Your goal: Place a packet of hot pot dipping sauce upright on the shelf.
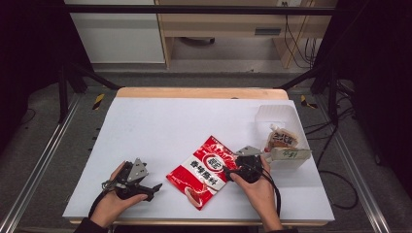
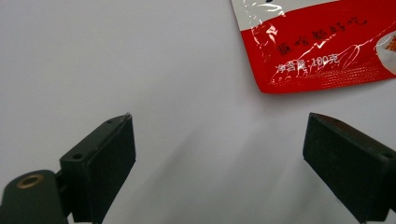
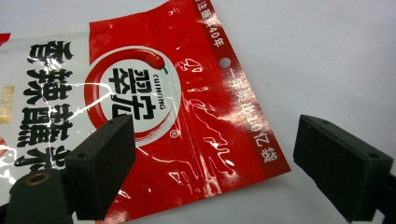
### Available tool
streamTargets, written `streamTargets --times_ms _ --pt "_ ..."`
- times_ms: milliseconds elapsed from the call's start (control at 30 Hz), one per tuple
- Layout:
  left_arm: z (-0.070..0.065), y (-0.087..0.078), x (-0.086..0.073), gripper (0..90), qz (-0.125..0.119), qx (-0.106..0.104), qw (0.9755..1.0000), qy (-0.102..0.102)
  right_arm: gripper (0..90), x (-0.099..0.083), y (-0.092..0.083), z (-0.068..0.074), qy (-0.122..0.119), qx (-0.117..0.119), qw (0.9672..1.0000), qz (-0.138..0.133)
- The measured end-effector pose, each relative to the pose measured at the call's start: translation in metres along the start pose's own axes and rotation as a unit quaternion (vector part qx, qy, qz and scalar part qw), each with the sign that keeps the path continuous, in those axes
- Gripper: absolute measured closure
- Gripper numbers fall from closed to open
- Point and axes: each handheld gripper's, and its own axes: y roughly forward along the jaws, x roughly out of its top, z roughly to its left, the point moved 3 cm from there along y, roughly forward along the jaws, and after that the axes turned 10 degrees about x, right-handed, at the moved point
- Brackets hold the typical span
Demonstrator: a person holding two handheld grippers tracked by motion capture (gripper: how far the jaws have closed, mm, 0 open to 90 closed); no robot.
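A red and white foil packet (image 1: 208, 171) printed with Chinese characters lies flat on the white surface (image 1: 160, 126), toward its near edge and between the two hands. The right hand-held gripper (image 1: 236, 167) rests at the packet's right edge. In the right gripper view its two black jaws are spread wide, one over the packet (image 3: 154, 107) and the other over bare surface beside the packet's sealed edge, pinching nothing. The left hand-held gripper (image 1: 154, 188) lies just left of the packet, apart from it. In the left gripper view its jaws are also spread wide over bare surface, with a corner of the packet (image 2: 322, 44) ahead of them. Near the surface's right edge stands a clear plastic container (image 1: 281, 115) holding a small brown pouch (image 1: 281, 138).
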Motion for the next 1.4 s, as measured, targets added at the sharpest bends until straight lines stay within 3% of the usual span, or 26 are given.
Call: streamTargets --times_ms 467,733,933,1233,1400 --pt "-0.001 0.0 0.0 9.3 0.001 -0.005 1.0 0.0 11.3 0.001 0.005 -0.008 0.007 -0.003 1.0 0.001" --pt "-0.003 0.001 0.0 9.5 0.004 -0.009 0.9999 0.006 10.3 -0.001 0.009 -0.009 0.023 -0.001 0.9996 0.016" --pt "-0.003 0.001 0.0 9.5 0.003 -0.01 0.9999 0.005 12.6 -0.002 0.01 -0.008 0.033 0.015 0.9992 0.019" --pt "-0.004 0.001 0.001 9.6 0.003 -0.011 0.9999 0.008 19.8 0.0 0.005 -0.005 0.038 0.039 0.9985 -0.002" --pt "-0.003 0.001 0.0 9.6 0.003 -0.011 0.9999 0.008 23.2 0.001 -0.004 0.001 0.053 0.062 0.9963 -0.024"
